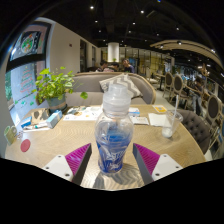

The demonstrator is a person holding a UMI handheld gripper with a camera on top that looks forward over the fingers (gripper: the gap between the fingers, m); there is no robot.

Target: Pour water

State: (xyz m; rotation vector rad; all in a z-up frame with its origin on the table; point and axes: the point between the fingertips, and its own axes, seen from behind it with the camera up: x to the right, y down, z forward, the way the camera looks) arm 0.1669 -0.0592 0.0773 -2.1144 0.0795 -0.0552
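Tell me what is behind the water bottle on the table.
Behind the water bottle, held between the tool's fingers, papers lie on the table, with a glass beside them. Whatever lies directly behind the bottle is hidden.

A bottle (114, 130) stands on the table (60, 145) between the gripper (113, 160) fingers, a cup (172, 124) beyond to its right.

Gripper (112, 160) points forward, level over table, both fingers reaching up from bottom of gripper view. Left finger's magenta pad (77, 156) faces inward; right finger's magenta pad (147, 157) mirrors it. Fingers angled toward each other, tips converging. Bottle (113, 130) stands upright between them, its lower body at pad height; both fingers look pressed against its sides. No hand or sleeve in view.
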